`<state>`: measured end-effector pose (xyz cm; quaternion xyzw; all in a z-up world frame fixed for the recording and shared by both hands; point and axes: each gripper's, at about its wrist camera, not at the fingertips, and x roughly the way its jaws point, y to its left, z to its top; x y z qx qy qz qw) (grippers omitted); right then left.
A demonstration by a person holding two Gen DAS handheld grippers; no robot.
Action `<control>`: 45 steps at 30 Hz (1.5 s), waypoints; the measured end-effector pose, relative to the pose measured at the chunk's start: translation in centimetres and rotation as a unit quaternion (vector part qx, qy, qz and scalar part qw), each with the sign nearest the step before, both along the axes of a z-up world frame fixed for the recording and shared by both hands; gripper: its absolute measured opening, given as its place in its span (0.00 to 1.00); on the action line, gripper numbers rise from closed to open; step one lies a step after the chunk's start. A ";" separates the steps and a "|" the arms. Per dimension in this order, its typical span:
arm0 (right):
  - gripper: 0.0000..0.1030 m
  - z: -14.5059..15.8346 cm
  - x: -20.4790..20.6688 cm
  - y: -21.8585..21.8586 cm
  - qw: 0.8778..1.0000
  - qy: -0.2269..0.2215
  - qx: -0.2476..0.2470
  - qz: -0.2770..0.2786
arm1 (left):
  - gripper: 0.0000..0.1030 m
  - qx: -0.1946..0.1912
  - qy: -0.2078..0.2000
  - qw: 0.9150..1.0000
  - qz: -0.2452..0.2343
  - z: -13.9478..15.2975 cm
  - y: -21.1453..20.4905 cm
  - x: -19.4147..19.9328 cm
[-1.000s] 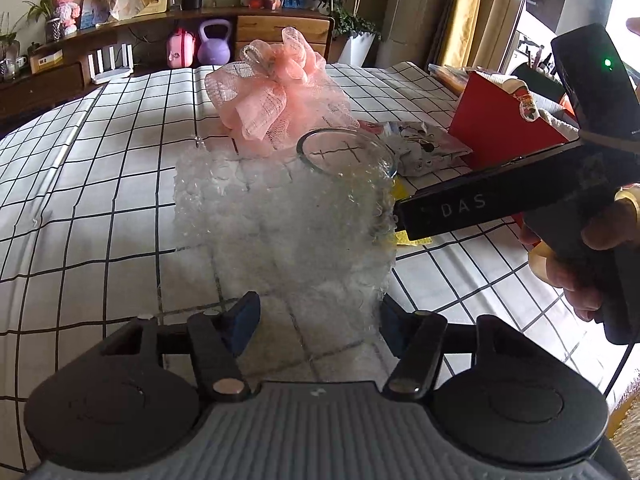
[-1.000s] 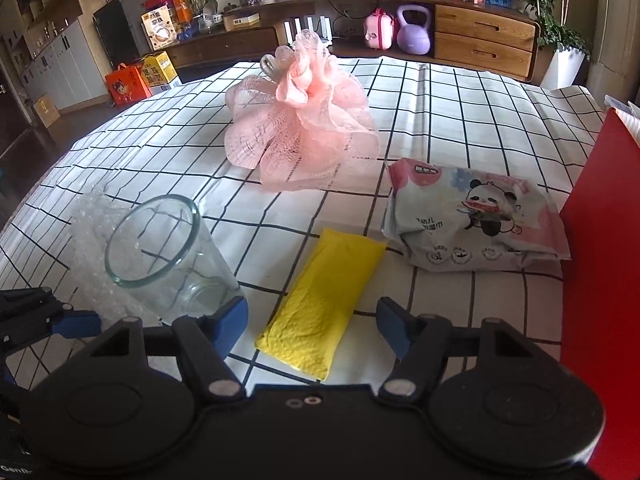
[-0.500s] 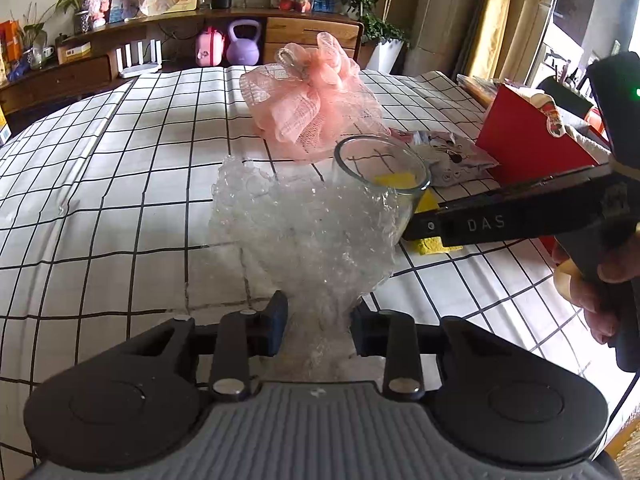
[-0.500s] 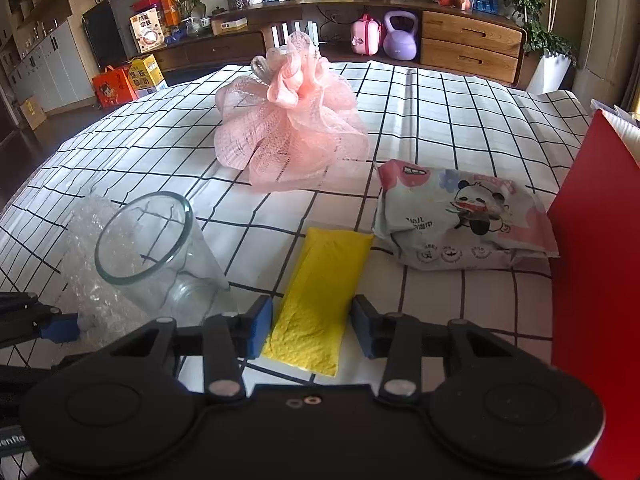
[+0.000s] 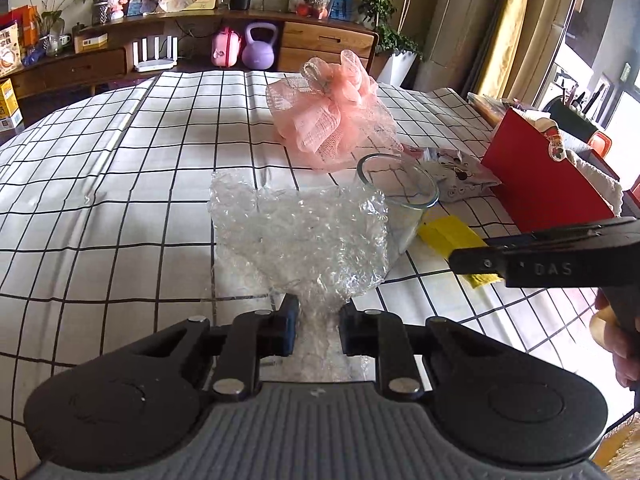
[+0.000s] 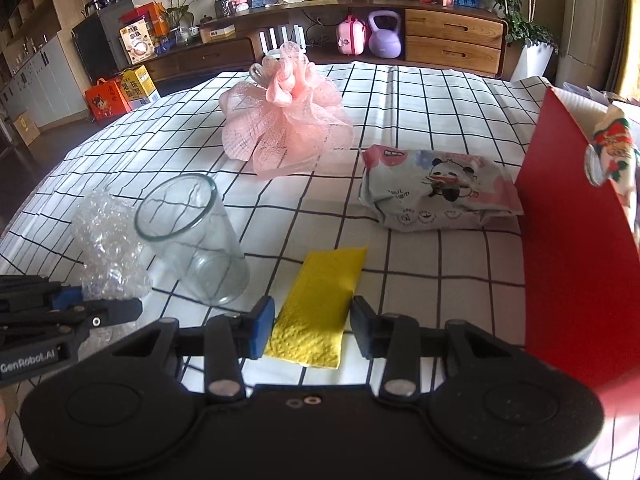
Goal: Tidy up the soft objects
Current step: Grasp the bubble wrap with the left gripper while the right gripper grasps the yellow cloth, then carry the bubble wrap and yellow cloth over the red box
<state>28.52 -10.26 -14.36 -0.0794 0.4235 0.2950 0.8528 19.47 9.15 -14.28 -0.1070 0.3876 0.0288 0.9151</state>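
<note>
While we look along the left gripper (image 5: 316, 330), its jaws are pinched on the near edge of the bubble wrap (image 5: 304, 240), which stands crumpled off the checked tablecloth (image 5: 120, 200) and leans against the glass (image 5: 400, 192). Beyond lie the pink mesh pouf (image 5: 332, 116) and the red box (image 5: 540, 184).

From the right wrist view, the right gripper (image 6: 312, 328) sits over the near end of the yellow cloth (image 6: 320, 292), jaws straddling it with small gaps, so we judge it not yet clamped. A panda wipes pack (image 6: 436, 196) lies just beside the red box.

We take this as the pick-up step for two soft items. Next, the right needs to close fully, then both should lift clear without tipping the glass.
</note>
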 end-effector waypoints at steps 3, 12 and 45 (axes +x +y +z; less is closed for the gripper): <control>0.39 0.5 -1.0 -0.7 1.000 0.004 0.006 -0.003 | 0.19 -0.002 0.002 1.000 0.003 0.4 0.0 -0.6; 0.36 2.6 -4.3 -3.3 0.999 0.002 0.037 -0.011 | 0.19 0.002 -0.004 1.000 -0.008 2.3 -1.2 -2.4; 0.35 13.4 -7.7 -18.0 0.981 -0.126 0.107 -0.099 | 0.20 0.019 -0.082 0.986 -0.141 13.2 -15.3 0.5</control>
